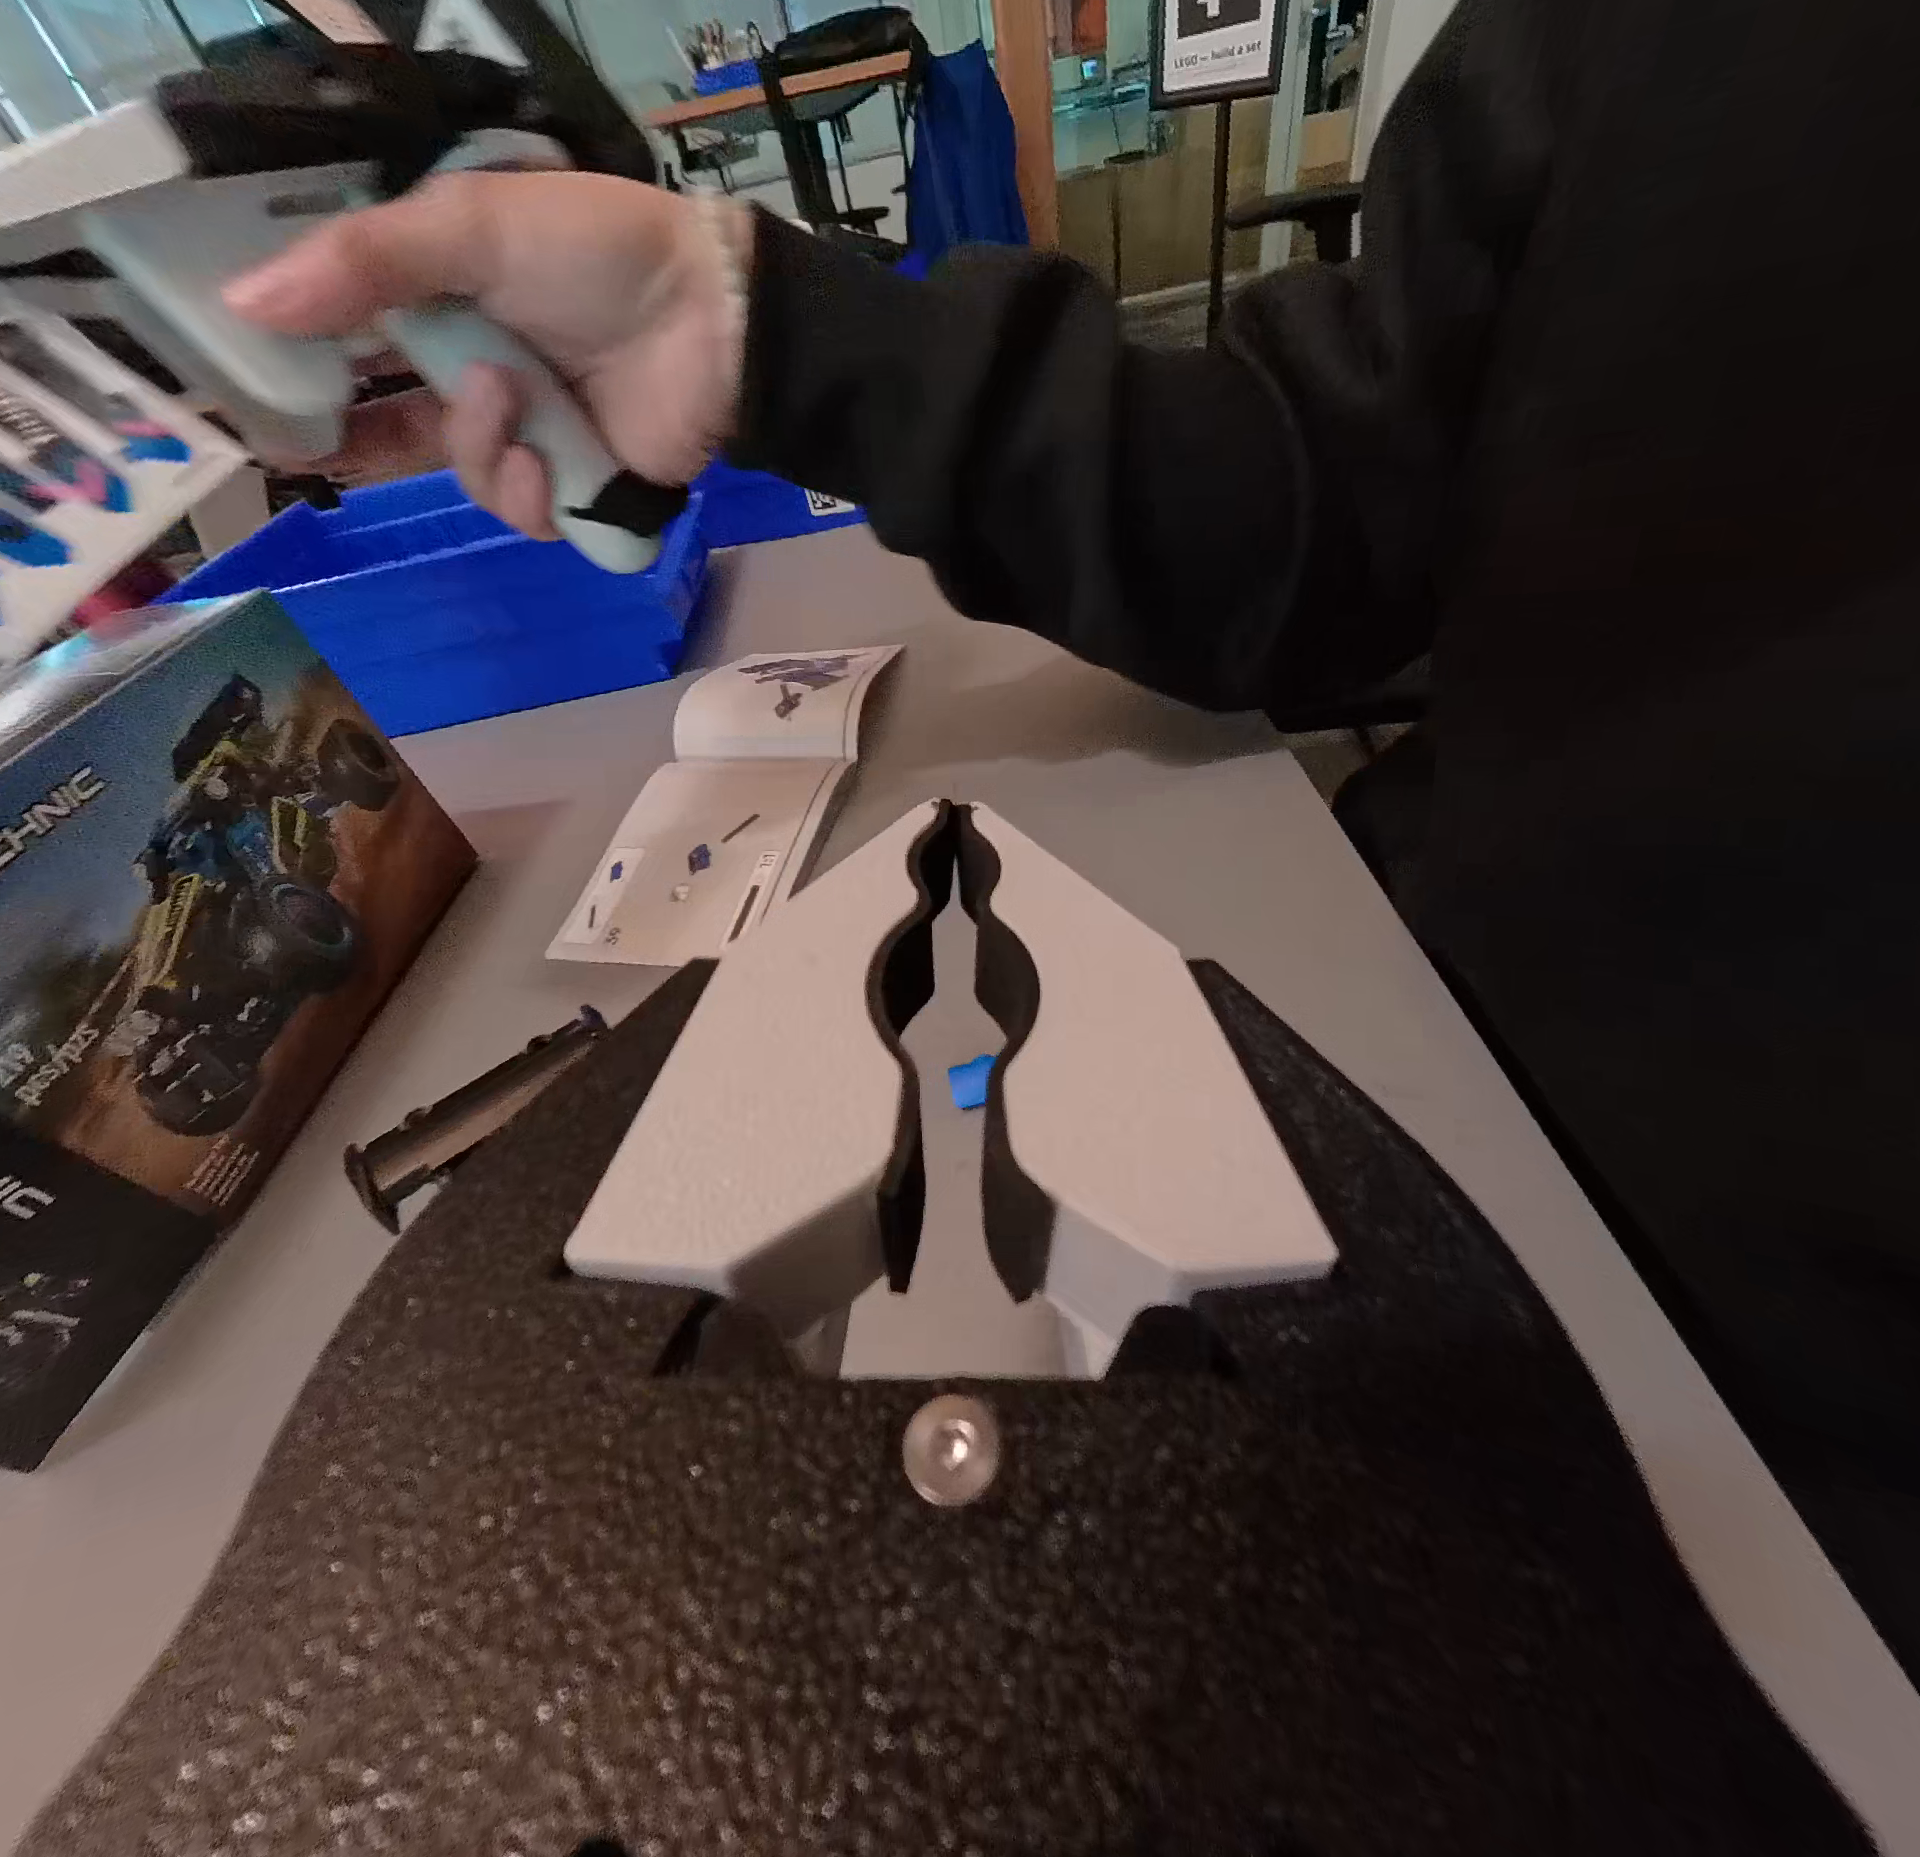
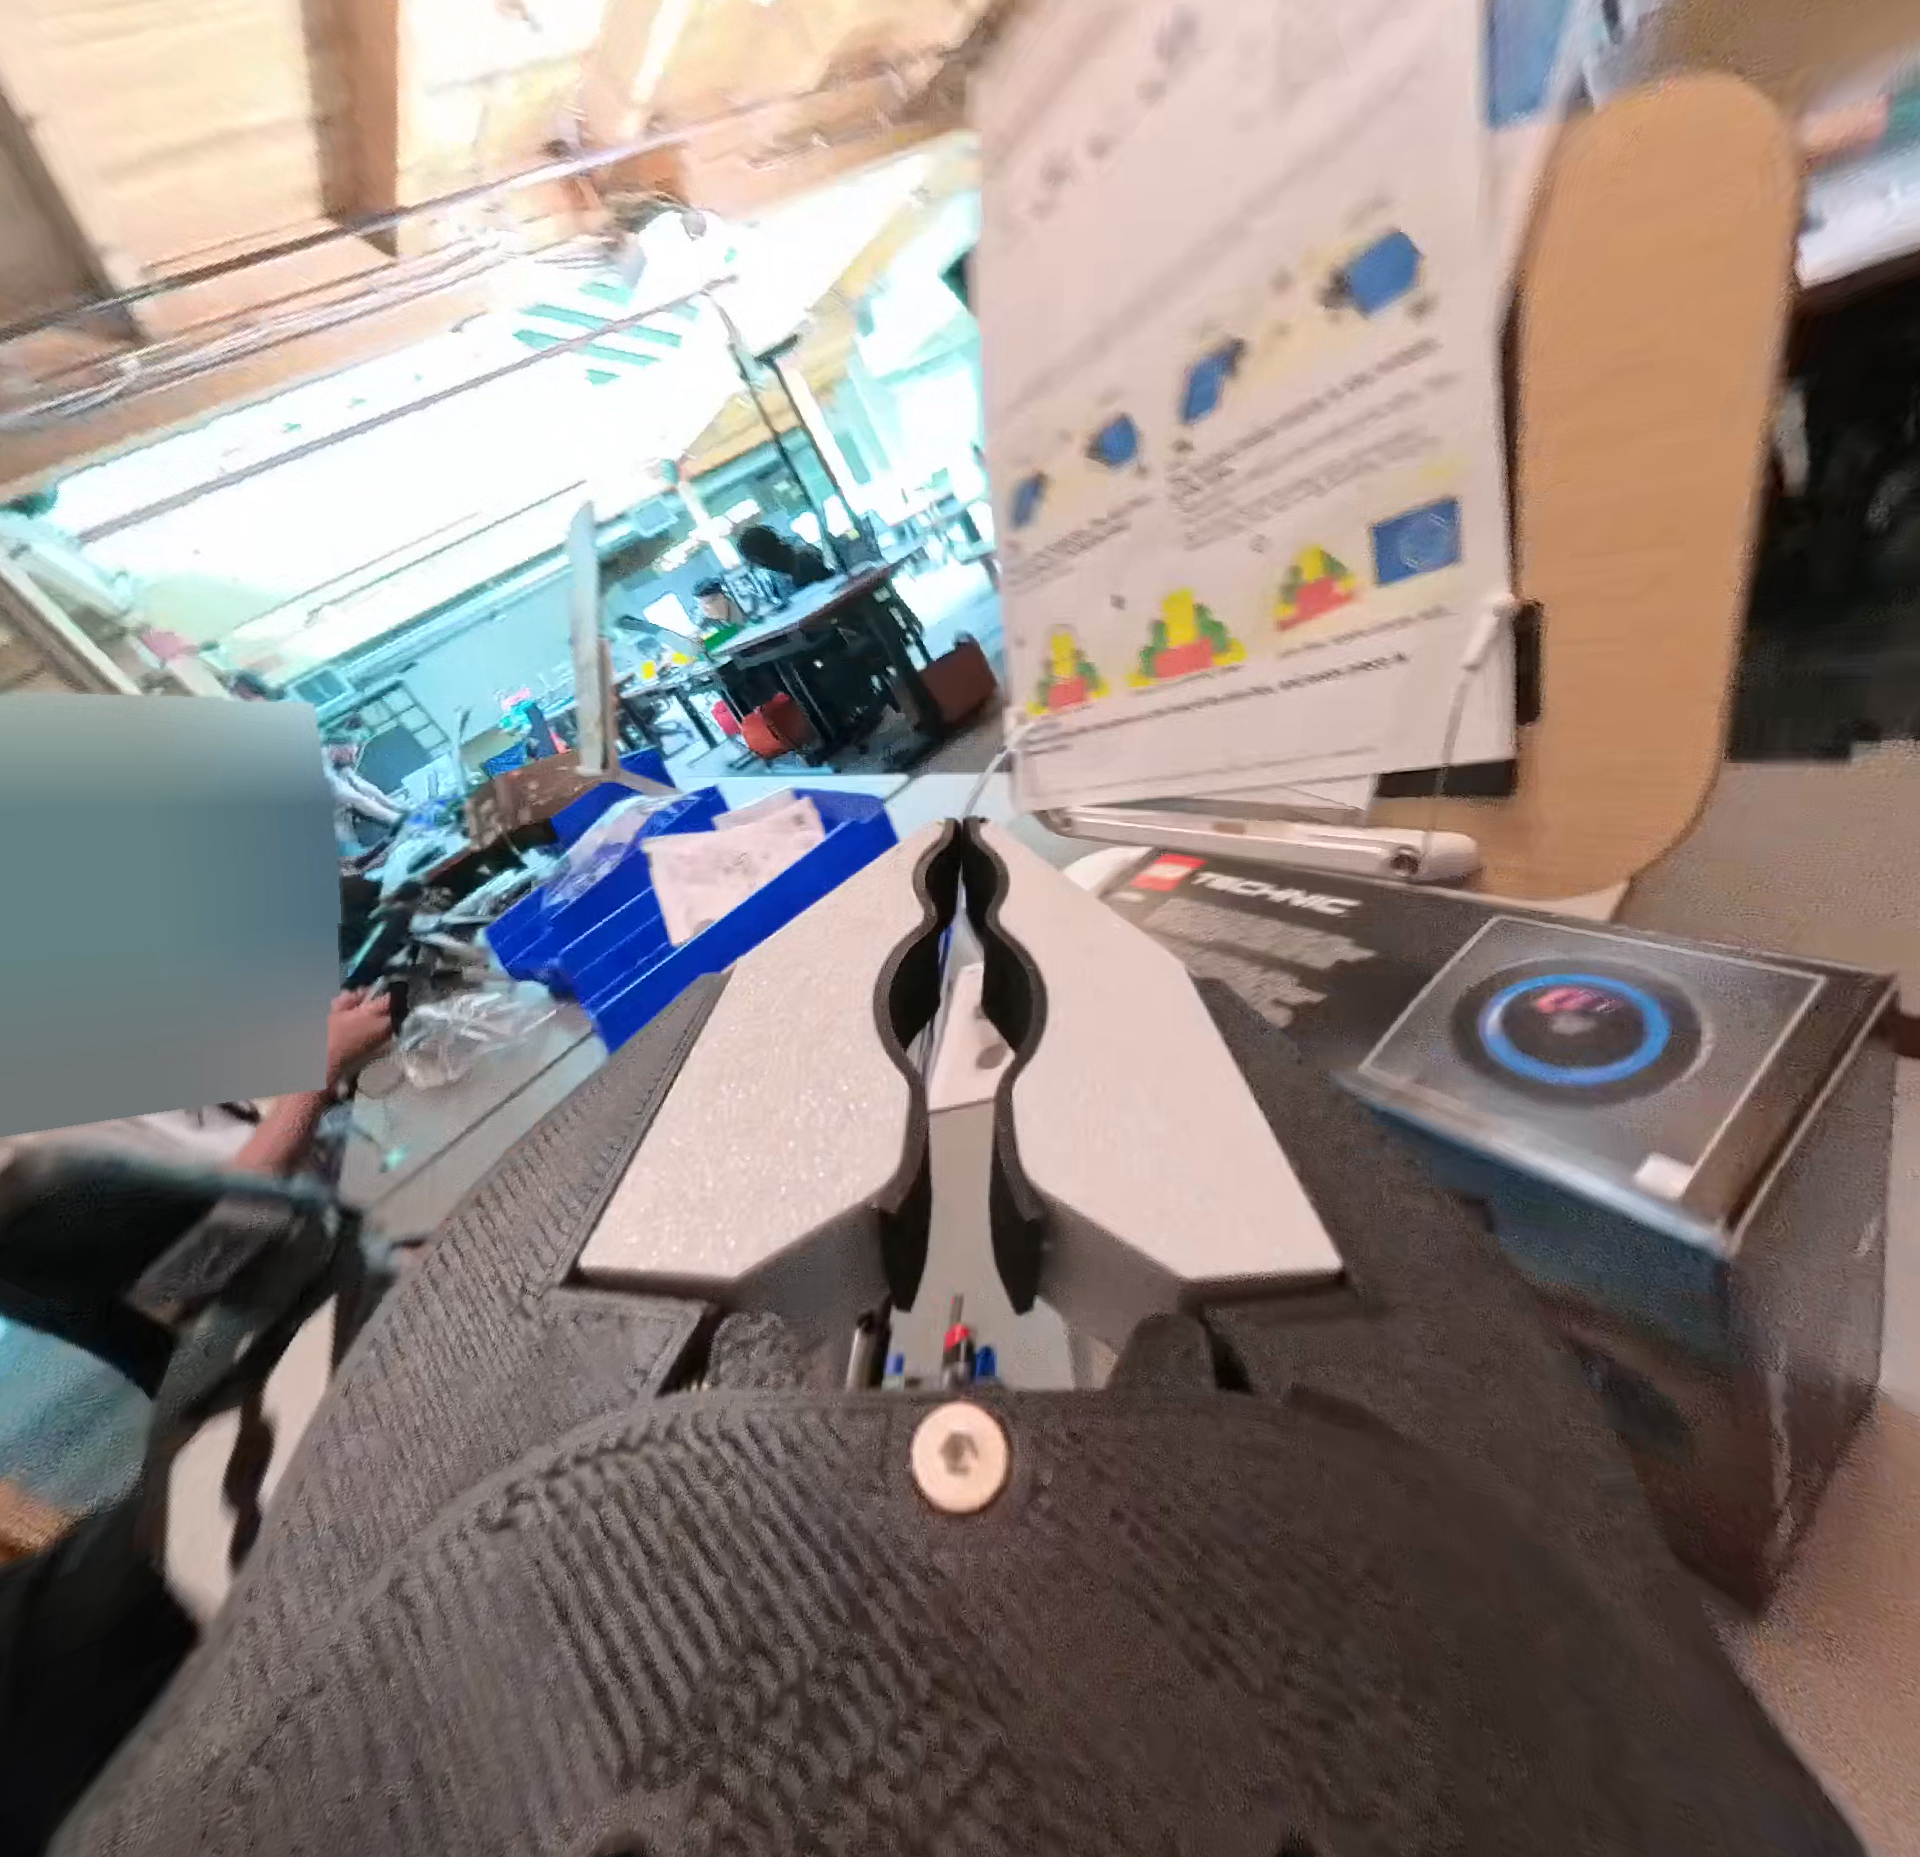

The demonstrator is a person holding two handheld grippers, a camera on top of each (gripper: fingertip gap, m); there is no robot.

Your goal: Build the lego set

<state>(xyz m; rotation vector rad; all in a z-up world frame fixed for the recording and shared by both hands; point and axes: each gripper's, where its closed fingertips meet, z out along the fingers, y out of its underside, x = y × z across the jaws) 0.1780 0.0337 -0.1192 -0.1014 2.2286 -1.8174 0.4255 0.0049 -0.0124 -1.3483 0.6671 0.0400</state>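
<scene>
Both tongs are pressed together at the tips and carry nothing: the left tongs hover over the grey bench, the right tongs are lifted, pointing past the set's box toward the blue bins. The pieces near at hand are a small blue brick lying on the bench beneath the left fingers and a dark axle assembly just beside the box, with the open instruction booklet beyond. To my eye the step is picking up that blue brick; better to part the left fingers first, come straight down astride it, and close gently so it doesn't skid.
</scene>
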